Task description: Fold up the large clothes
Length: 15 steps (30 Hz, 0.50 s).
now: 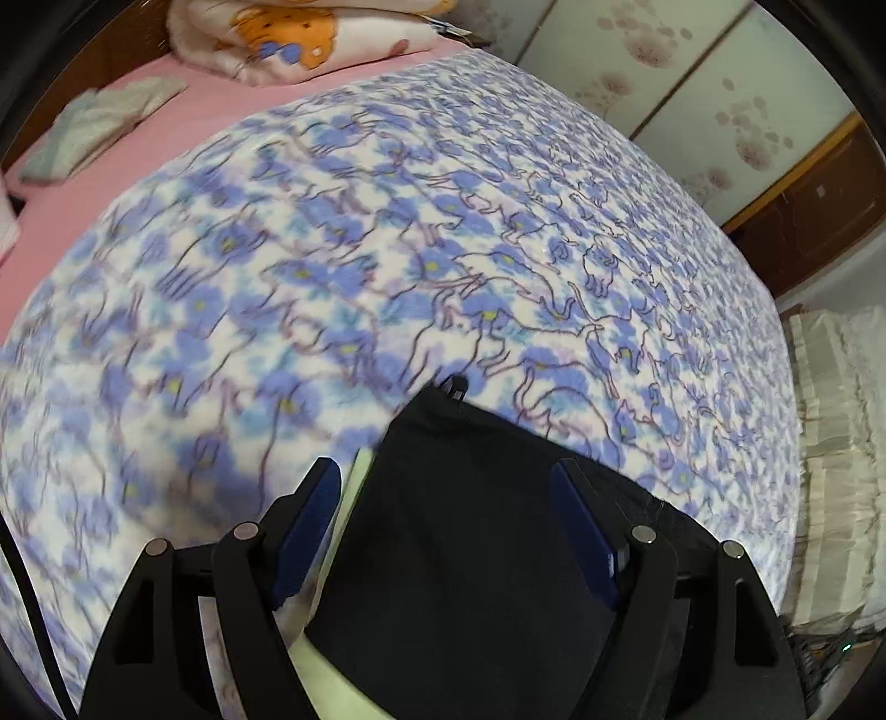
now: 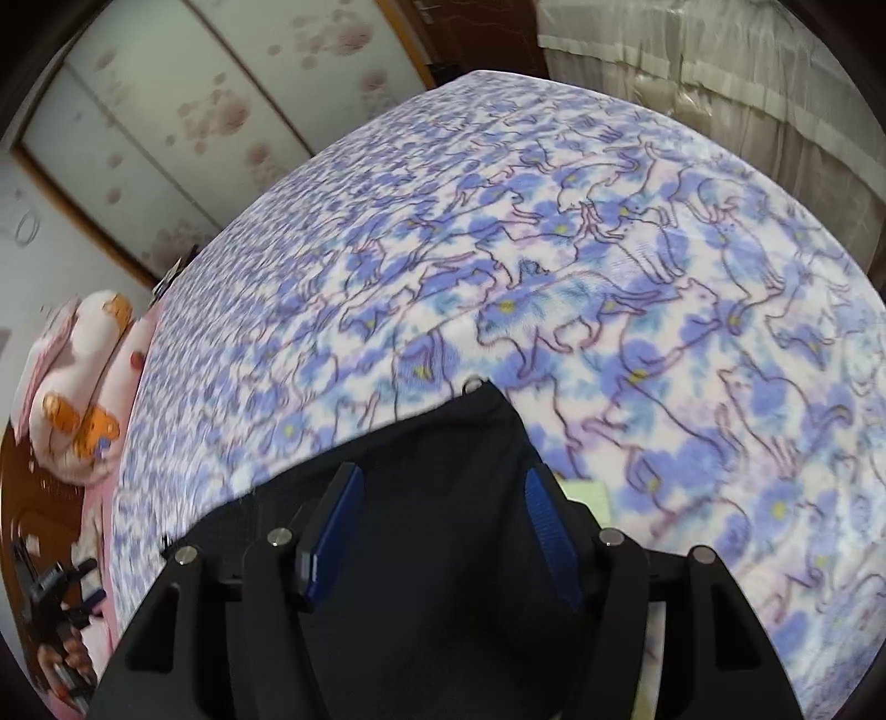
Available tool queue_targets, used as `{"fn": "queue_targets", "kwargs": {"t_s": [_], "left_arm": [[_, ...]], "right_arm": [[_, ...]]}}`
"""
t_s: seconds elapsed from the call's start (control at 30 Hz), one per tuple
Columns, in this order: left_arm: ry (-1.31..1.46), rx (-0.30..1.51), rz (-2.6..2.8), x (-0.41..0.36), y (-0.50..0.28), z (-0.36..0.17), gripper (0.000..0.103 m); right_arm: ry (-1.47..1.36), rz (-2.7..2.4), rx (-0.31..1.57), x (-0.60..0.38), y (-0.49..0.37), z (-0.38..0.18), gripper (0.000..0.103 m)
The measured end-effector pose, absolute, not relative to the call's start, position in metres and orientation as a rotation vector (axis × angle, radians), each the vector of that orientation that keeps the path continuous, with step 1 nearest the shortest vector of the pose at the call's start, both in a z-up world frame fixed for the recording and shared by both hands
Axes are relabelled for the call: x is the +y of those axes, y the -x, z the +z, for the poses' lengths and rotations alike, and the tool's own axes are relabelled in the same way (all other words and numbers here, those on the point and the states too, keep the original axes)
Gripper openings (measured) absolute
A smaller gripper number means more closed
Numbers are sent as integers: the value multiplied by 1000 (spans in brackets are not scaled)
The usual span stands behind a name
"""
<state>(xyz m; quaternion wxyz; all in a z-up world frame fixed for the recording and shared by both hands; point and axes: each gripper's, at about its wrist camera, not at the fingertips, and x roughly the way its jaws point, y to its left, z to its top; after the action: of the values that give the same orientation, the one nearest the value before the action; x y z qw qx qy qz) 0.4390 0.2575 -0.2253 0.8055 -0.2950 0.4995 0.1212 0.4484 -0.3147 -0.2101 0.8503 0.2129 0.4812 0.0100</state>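
Left wrist view: left tool [image 1: 446,476] has its two blue-padded fingers [image 1: 310,526] spread wide, and a black garment [image 1: 459,543] lies between and under them; the pads do not visibly press the cloth, so nothing is pinched. The garment's far corner comes to a point with a small dark loop or tag [image 1: 455,386] at its tip. A pale yellow-green layer [image 1: 354,487] shows along the garment's left edge and beneath it near the bottom of the frame. Right wrist view: right tool [image 2: 446,487] is likewise spread, blue pads [image 2: 332,531] apart, with the same black garment [image 2: 432,443] filling the gap between them; a small ring or loop [image 2: 473,382] sits at its far corner, and a patch of the pale yellow-green layer [image 2: 584,493] shows just right of the right finger. The garment rests on a blue-and-white cat-print blanket [image 1: 387,249] covering the bed, with a pink sheet [image 1: 83,183] exposed at the far side. A rolled cartoon-print quilt [image 1: 288,39] and a folded pale cloth [image 1: 94,127] lie on the pink sheet. Floral sliding panels [image 2: 183,99] stand behind the bed. Cream curtain [image 2: 720,83] at upper right of the right view.
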Motion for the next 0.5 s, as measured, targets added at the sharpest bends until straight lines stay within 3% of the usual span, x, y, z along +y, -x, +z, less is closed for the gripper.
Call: {"fn": "queue_targets", "kwargs": {"t_s": [0.5], "left_arm": [[645, 1225, 231, 244, -303, -296, 77]], "right_arm": [[-483, -58, 1112, -345, -322, -270, 61]]}}
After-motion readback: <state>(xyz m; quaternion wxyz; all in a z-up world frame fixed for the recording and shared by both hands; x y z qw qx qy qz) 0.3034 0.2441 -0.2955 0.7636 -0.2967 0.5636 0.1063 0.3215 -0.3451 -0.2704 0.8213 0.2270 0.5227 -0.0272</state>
